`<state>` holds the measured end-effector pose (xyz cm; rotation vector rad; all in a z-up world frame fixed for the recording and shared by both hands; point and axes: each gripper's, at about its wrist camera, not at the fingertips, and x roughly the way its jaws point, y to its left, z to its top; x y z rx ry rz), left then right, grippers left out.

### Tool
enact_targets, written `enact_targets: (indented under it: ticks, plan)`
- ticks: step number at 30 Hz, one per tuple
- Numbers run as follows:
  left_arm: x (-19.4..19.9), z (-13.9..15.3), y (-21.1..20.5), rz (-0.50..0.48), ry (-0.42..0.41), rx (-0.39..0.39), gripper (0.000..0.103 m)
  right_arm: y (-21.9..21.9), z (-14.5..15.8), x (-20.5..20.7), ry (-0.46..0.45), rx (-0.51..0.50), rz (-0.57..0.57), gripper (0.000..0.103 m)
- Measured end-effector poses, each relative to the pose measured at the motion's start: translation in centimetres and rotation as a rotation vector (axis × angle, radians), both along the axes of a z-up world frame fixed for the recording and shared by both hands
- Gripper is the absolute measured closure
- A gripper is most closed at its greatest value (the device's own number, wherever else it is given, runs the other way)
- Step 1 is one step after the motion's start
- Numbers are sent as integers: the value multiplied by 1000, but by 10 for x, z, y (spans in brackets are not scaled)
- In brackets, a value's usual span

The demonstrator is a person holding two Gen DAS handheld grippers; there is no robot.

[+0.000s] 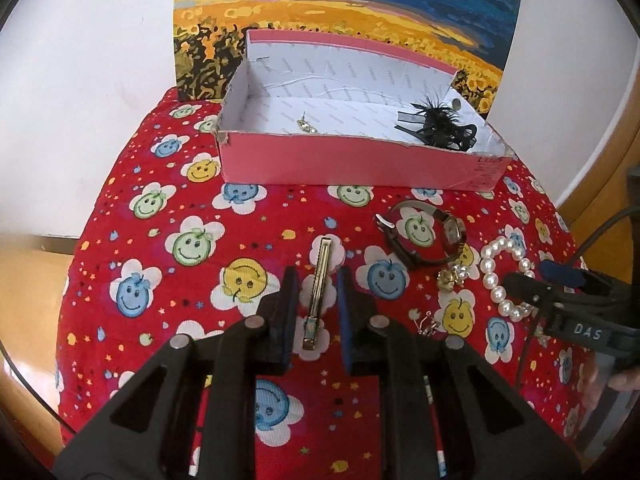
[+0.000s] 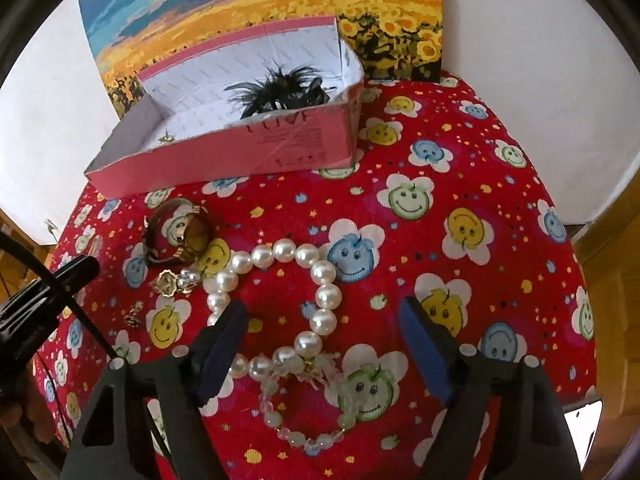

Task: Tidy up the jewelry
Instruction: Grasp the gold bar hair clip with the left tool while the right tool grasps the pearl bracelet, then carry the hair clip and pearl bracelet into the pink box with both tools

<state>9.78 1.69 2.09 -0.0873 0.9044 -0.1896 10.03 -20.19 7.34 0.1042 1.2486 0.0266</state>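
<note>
On the desk, a ribbed red cloth (image 1: pixel 100 240) printed with smiling flower faces carries the jewelry. At its back edge stands a shallow pink cardboard box (image 1: pixel 360 168), its rim torn at the corners and its inside lined with white printed paper. A small gold earring (image 1: pixel 306 125) lies in it toward the left and a black feathered hair piece (image 1: pixel 436 120) at the right end, with white floor showing between them. A sunflower painting (image 1: pixel 340 12) leans on the white wall behind.

The left hand-held gripper (image 1: pixel 316 271) has its blue pads close together on either side of a long, flat metal hair clip (image 1: pixel 318 292). Cloth shows on both sides of the clip, so neither pad visibly presses on it. To the clip's left the cloth lies bare.

Near the box's front wall sits a dark-strapped watch (image 1: pixel 424 236) with a gold case. Just beside it are gold flower-shaped pieces (image 1: pixel 446 280).

The right hand-held gripper (image 2: pixel 324 308) is spread wide and holds nothing. It hangs over a loop of round, glossy pearls (image 2: pixel 276 250) touching a bracelet of pale green and clear beads (image 2: pixel 296 438). Open cloth runs right of these to the desk's edge.
</note>
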Motion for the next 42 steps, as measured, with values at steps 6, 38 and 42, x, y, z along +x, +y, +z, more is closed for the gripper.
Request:
enact_targets:
  ticks: [6, 38, 42]
  plan:
    - [-1, 1, 1, 8, -4, -13, 92, 2, 0, -2, -39, -101, -18, 56]
    - [32, 64, 10, 25, -135, -10, 92, 11, 94, 12, -295, 2, 81, 88]
    - [51, 65, 10, 41, -139, -11, 92, 14, 108, 27, -327, -10, 96, 88]
